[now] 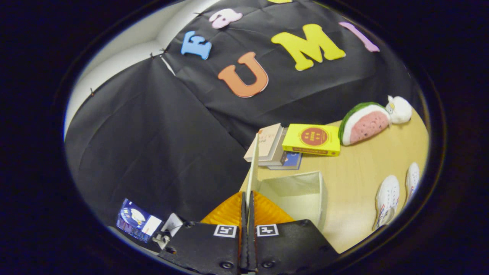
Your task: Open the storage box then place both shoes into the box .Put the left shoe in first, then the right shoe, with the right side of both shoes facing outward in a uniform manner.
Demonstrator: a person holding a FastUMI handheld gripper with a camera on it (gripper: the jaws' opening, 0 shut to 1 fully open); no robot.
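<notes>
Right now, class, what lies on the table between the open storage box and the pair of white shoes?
Nothing: the gripper view shows bare table between the box and the shoes.

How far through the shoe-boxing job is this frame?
Done: the storage box stands open and looks empty. In hand: the gripper is shut on the lid, holding it upright. Left: both shoes lie on the table beyond the box, neither placed.
</notes>
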